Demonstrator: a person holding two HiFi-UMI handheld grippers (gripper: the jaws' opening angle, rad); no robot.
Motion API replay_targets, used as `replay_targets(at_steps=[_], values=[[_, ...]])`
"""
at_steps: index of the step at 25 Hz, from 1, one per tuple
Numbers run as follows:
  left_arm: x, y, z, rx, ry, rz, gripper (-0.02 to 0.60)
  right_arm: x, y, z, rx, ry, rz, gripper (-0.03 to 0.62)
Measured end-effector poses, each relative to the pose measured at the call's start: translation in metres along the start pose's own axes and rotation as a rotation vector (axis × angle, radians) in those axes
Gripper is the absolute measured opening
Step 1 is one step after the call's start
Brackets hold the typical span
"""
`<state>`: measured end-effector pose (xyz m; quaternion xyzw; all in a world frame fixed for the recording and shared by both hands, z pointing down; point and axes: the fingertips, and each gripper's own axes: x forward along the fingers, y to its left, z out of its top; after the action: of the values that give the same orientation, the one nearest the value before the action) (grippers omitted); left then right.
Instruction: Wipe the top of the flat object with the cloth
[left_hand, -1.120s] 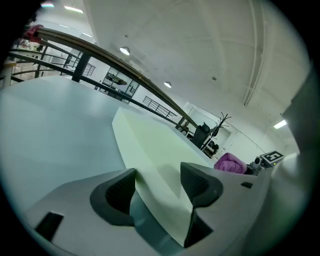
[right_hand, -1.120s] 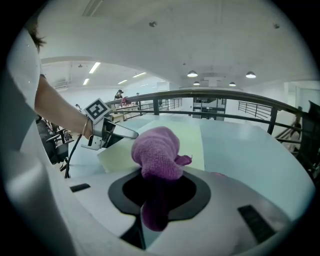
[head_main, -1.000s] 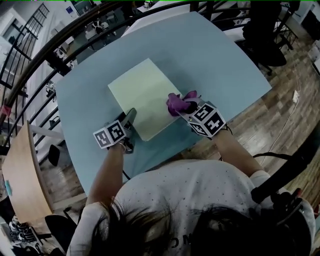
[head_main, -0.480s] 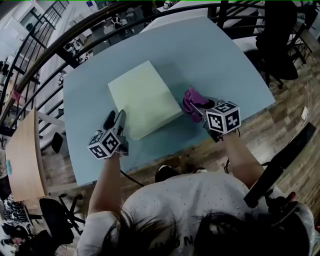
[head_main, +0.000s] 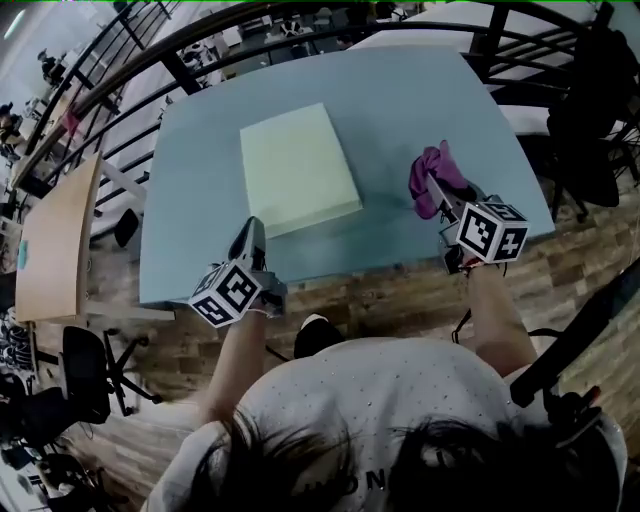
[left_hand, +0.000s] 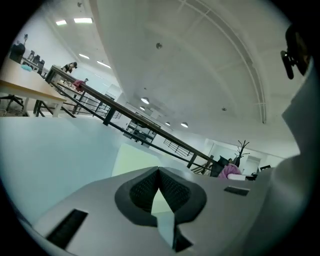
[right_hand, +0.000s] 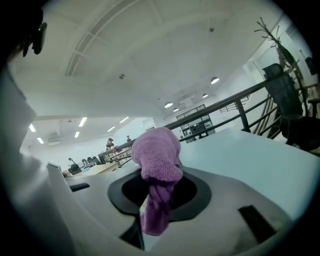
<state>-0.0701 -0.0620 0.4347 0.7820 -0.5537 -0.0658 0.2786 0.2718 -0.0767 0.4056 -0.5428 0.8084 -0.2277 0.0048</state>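
Looking down in the head view, a pale green flat slab (head_main: 297, 168) lies on the light blue table (head_main: 420, 90), left of the table's middle, with its top bare. The left gripper (head_main: 252, 232) sits just at the slab's near-left corner, close to the table's near edge, and points away from the person. Whether its tips touch the slab I cannot tell from this angle. The right gripper (head_main: 437, 195) is well off to the slab's right, near the table's right-hand edge. The purple cloth (head_main: 432, 172) is bunched at its tips, apart from the slab. Wood-plank flooring (head_main: 380, 300) shows beyond the table's near edge.

In the left gripper view, the jaws are pressed together, their ribbed pads meeting with nothing between them. The green slab shows ahead past the tips, and the cloth is a small pink-purple blob far off at the right.

In the right gripper view, the jaws are clamped on the cloth. A twisted strand runs down between the pads and a rounded wad stands up above them. The blue tabletop stretches ahead and to the right, with a dark railing (right_hand: 244, 117) behind it.
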Motion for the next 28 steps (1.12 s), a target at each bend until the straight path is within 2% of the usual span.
replay_targets(at_steps=[3,8,12,20,28], values=[[-0.017,-0.015,-0.003,-0.024,-0.007,-0.030,0.000,-0.005,0.011,0.013,-0.039,-0.006,0.024,0.091],[-0.050,-0.025,0.001,0.007,-0.040,-0.012,0.000,-0.019,0.032,0.017,-0.128,0.014,0.085,0.091],[-0.064,-0.029,0.009,0.016,-0.072,0.007,0.000,-0.022,0.037,0.019,-0.123,0.025,0.126,0.091],[-0.057,-0.033,0.009,0.010,-0.084,0.037,0.000,-0.027,0.024,0.012,-0.085,0.058,0.148,0.087],[-0.046,-0.047,0.012,0.020,-0.079,-0.003,0.000,-0.022,0.019,0.010,-0.161,0.090,0.127,0.087]])
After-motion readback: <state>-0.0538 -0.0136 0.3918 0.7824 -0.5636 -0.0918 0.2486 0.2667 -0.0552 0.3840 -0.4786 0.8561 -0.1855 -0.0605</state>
